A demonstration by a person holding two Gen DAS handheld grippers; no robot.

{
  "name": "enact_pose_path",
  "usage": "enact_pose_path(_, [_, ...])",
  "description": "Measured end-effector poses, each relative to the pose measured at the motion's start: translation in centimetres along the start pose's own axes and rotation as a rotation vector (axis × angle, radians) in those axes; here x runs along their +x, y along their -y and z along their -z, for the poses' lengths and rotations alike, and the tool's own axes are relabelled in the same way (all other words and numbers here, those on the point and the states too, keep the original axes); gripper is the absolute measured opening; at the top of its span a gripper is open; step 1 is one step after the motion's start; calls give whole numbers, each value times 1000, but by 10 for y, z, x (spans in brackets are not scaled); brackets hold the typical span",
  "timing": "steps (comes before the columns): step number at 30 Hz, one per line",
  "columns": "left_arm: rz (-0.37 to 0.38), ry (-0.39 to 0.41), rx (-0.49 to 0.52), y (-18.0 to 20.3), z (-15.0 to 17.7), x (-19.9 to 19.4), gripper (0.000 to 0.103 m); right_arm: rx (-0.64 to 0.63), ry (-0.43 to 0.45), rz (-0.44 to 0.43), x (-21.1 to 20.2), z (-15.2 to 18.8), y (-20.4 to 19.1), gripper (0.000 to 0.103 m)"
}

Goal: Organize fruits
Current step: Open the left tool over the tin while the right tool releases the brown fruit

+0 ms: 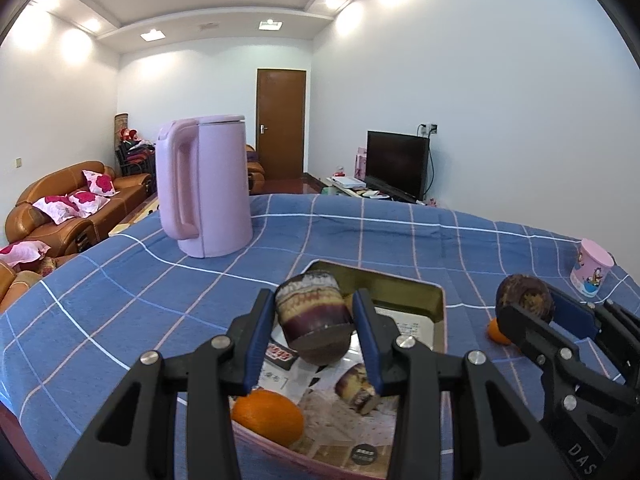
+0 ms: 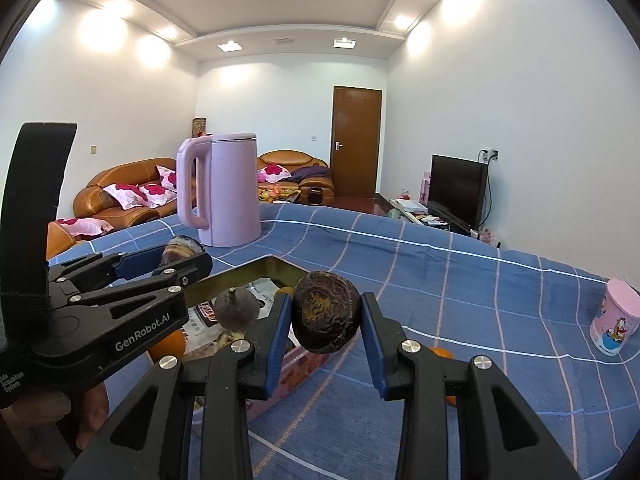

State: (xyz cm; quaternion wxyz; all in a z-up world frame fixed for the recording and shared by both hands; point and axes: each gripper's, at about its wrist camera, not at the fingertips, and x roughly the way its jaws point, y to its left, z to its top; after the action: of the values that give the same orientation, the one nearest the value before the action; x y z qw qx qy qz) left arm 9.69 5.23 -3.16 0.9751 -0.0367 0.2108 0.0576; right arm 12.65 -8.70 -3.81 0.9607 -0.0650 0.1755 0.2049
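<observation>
My left gripper is shut on a purple fruit piece with a pale banded side. It holds the piece just above a paper-lined metal tray. Inside the tray lie an orange and a second purple piece. My right gripper is shut on a dark brown round fruit, above the blue cloth beside the tray's right edge. The right wrist view also shows a purple stemmed fruit in the tray, and the left gripper at the left.
A tall pink kettle stands on the checked blue cloth behind the tray. A pink printed cup stands at the far right. A loose orange lies on the cloth under the right gripper. Sofas, a door and a television are beyond.
</observation>
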Motion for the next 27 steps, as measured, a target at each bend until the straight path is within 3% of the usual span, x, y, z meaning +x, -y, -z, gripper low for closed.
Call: enact_pose_path(27, [-34, -103, 47, -34, 2, 28, 42, -62, -84, -86, 32, 2, -48, 37])
